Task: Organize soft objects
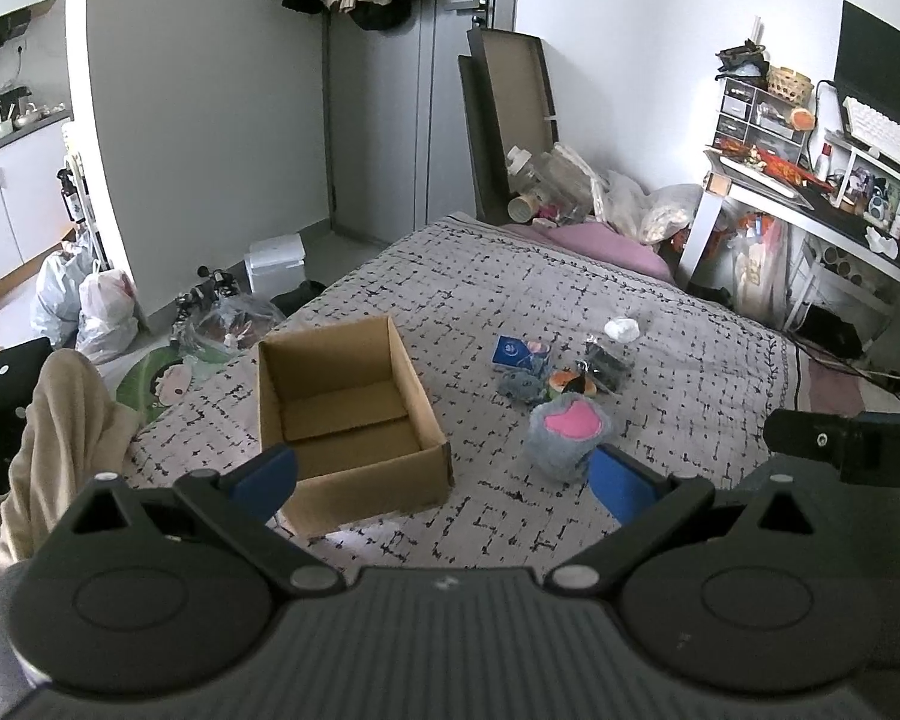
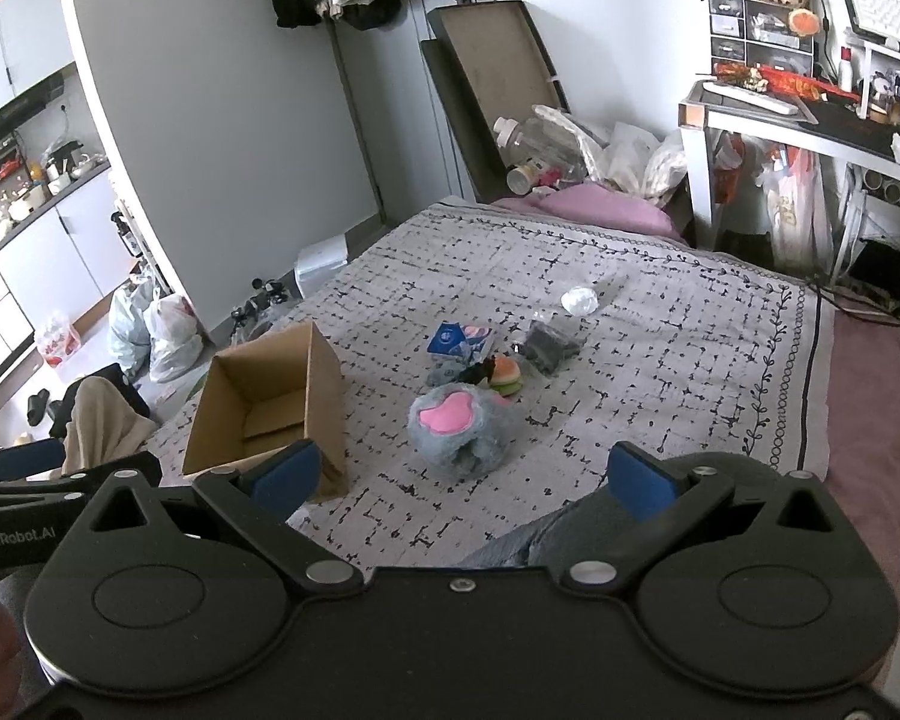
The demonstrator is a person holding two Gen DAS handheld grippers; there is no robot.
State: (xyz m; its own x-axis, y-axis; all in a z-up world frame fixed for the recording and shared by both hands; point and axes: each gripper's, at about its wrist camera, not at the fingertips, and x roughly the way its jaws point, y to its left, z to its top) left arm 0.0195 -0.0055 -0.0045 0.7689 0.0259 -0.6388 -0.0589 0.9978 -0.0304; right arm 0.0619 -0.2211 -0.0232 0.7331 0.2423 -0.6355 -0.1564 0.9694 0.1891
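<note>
An open, empty cardboard box stands on the patterned bed cover. To its right lies a grey plush with a pink patch. Behind it lie a small grey plush, a burger-like toy, a blue packet, a black bundle and a white ball. My left gripper is open and empty, above the box's near corner. My right gripper is open and empty, just short of the grey plush.
A pink pillow and bags with bottles lie at the bed's far end. A cluttered desk stands at the right. Plastic bags sit on the floor at the left. My legs show at the near edge.
</note>
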